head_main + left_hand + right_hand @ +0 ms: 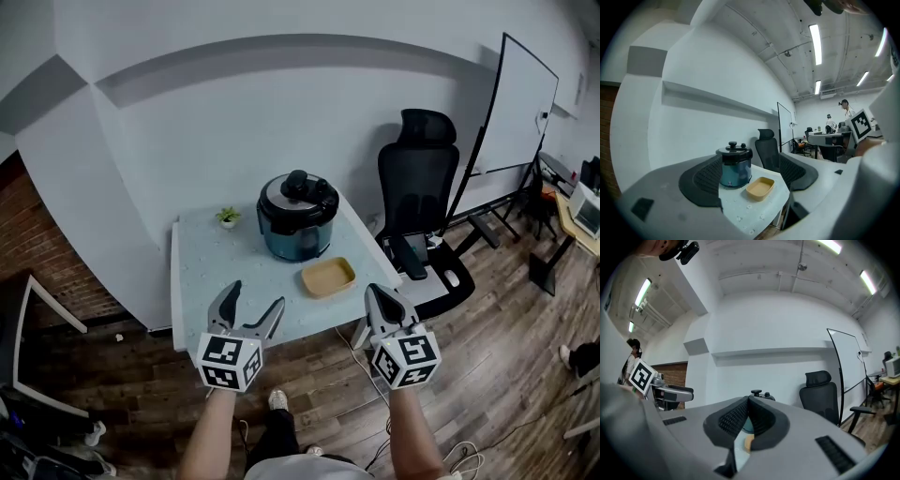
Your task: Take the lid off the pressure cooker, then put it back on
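Progress: We saw the lid (298,192) seated on the cooker (297,225), neither gripper touching it. We judged the task not begun, with lifting and refitting both left, though a finished task would have looked the same.
Cooker: It stood upright at the middle of the table's (202,281) far edge.
Left gripper (256,293): We held it short of the table's near edge, its jaws wide apart and empty. In its own view the cooker (735,168) showed far off between them.
Right gripper (372,289): We held it off the near right corner, its jaws pressed together on nothing and touching nothing.
Tray (328,277): A tan, empty tray lay near the right edge, just in front of the cooker.
Plant (228,217): A small pot sat at the far left corner.
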The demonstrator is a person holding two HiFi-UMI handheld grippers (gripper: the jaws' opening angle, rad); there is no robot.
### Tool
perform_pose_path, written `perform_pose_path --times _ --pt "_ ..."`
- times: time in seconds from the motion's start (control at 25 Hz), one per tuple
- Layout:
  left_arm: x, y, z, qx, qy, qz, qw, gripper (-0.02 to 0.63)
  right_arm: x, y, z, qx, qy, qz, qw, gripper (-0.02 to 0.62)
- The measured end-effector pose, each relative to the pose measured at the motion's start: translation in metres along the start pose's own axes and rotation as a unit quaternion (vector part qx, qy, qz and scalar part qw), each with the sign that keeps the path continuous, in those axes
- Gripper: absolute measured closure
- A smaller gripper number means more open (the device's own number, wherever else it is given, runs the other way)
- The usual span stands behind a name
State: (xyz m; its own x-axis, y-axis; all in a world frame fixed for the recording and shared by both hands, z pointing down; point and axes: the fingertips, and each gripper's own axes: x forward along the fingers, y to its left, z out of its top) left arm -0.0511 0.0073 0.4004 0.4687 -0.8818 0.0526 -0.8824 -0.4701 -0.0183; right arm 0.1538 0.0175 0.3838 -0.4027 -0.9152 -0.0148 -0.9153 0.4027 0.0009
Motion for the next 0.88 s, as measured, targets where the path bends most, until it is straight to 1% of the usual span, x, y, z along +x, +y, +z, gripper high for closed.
perform_pose_path --times 0.24,0.52,0.76,0.88 --pt "0.065 0.032 -0.006 -0.005 0.006 -0.014 0.9999 0.258 0.057 -0.023 -0.009 -0.006 0.007 -0.012 1.0 0.595" --pt "0.153 0.076 0.001 -0.02 0.017 -0.052 0.9983 0.258 0.136 -0.045 -0.011 -0.012 0.023 -0.043 0.999 0.595" --pt "0.217 0.109 0.026 -0.002 0.019 -0.072 0.9972 0.258 0.191 -0.064 -0.003 -0.017 0.03 -0.074 0.997 0.595" --pt "0.244 0.119 0.03 -0.001 0.018 -0.089 0.9959 0.258 0.214 -0.072 -0.001 -0.02 0.03 -0.088 0.996 0.595"
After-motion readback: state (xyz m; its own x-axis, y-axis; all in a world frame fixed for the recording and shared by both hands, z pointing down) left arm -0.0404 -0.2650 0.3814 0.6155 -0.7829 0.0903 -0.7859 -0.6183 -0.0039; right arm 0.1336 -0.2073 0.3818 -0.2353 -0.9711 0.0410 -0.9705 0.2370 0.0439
